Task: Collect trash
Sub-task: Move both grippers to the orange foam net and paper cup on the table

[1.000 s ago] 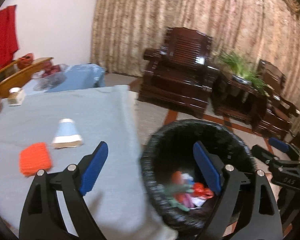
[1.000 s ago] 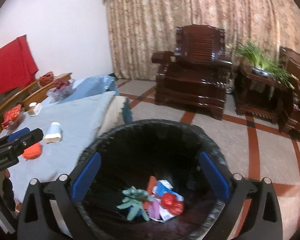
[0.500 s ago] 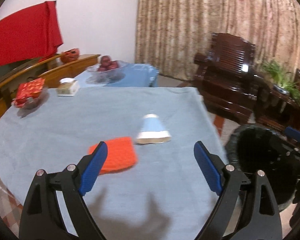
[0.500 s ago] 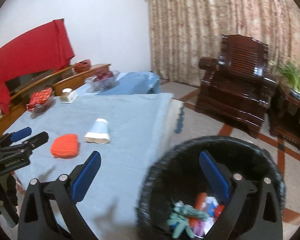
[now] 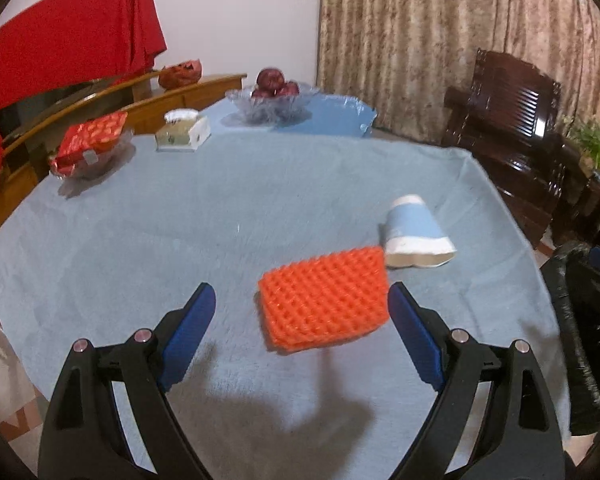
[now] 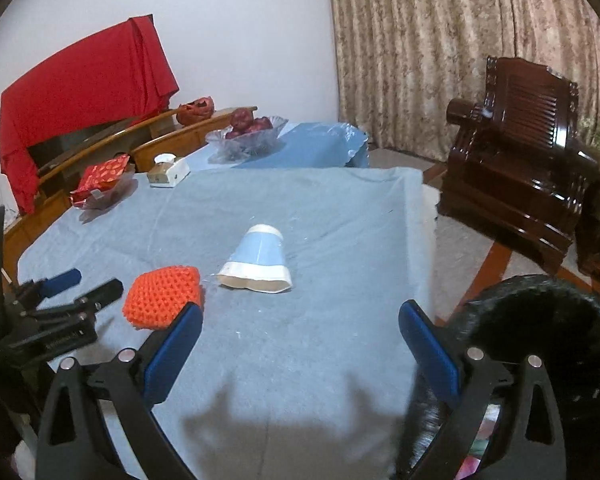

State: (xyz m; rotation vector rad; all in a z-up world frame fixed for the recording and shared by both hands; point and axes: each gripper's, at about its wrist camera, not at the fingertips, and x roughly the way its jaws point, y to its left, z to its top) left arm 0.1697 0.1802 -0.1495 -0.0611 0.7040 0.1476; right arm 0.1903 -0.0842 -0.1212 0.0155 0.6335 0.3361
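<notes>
Both claws (image 5: pixel 302 306) (image 6: pixel 300 328) gape empty over knobbly orange sponge (image 5: pixel 324 300), squashed paper cup (image 6: pixel 258 262).

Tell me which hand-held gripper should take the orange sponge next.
Left. The orange sponge lies just ahead of the open left hand-held gripper, roughly between its fingertips. The right hand-held gripper, also open, faces the crushed paper cup instead.

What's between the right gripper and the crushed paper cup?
Nothing: in the right wrist view, only bare blue tablecloth separates the open right gripper from the paper cup.
</notes>
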